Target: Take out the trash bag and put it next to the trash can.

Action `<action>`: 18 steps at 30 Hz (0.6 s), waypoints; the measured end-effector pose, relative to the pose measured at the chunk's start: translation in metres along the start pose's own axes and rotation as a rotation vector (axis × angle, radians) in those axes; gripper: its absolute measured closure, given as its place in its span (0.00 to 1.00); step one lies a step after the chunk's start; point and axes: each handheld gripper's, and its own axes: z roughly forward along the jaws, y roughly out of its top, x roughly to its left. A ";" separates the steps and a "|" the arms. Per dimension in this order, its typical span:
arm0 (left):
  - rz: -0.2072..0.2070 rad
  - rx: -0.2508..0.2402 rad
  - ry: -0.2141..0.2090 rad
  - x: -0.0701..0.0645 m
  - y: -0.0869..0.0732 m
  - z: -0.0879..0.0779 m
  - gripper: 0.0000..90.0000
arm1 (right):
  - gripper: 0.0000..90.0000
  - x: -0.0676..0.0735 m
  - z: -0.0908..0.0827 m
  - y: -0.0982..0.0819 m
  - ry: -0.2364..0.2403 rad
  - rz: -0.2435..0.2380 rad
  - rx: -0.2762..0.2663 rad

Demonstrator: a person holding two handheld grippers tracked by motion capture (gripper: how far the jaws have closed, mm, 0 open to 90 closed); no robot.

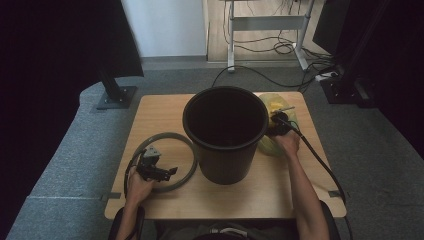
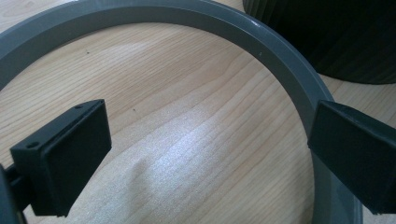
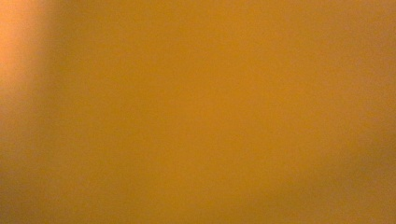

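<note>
Claws at work beside a black bin point(image 1: 225, 132)
Left claw point(image 1: 159, 170) gapes over the grey ring point(image 1: 187, 150); right claw point(image 1: 278, 125), pressed into the yellow bag point(image 1: 272, 102), grip unclear

Dim overhead, blurred (orange) close-up

A wooden table point(image 1: 300, 195) carries a black bucket point(image 1: 225, 135), grey ring point(image 1: 189, 150) (lying flat) and yellow bag point(image 1: 272, 102).

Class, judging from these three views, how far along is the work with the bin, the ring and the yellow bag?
Nothing looks finished: the black plastic bin stands unlined. In hand: the right gripper is pressed into the crumpled yellow plastic bag beside it. The left gripper, jaws open, rests over the grey plastic ring lying flat on the wooden table. Probably left: lining the bin, fitting the ring.
</note>
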 end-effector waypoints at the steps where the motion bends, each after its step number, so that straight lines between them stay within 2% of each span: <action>1: 0.002 -0.001 -0.001 0.000 0.000 0.000 0.00 | 0.25 0.000 -0.001 0.001 -0.001 0.008 -0.014; 2: 0.004 -0.001 -0.003 0.000 0.000 0.000 0.00 | 0.18 0.000 -0.003 0.003 0.001 0.023 -0.030; 4: 0.005 0.001 -0.007 -0.001 0.000 0.001 0.00 | 0.15 -0.002 -0.007 0.005 0.015 0.041 -0.030; 6: 0.009 0.000 -0.011 -0.001 0.000 0.001 0.00 | 0.00 -0.004 -0.012 0.007 0.005 0.042 -0.035; 7: 0.010 0.000 -0.009 -0.002 0.000 0.001 0.00 | 0.00 -0.005 -0.015 0.008 -0.025 0.042 -0.036; 9: 0.009 0.000 -0.010 -0.002 0.000 0.001 0.00 | 0.00 -0.009 -0.025 0.011 -0.041 0.049 -0.033; 12: 0.007 0.000 -0.009 -0.001 0.000 0.001 0.00 | 0.00 -0.011 -0.032 0.013 -0.041 0.048 -0.034; 15: 0.009 0.001 -0.011 -0.002 0.000 0.002 0.00 | 0.00 -0.011 -0.041 0.015 -0.054 0.027 -0.038; 18: 0.013 0.009 -0.014 -0.002 0.000 0.003 0.00 | 0.00 -0.010 -0.053 0.017 -0.043 0.010 -0.042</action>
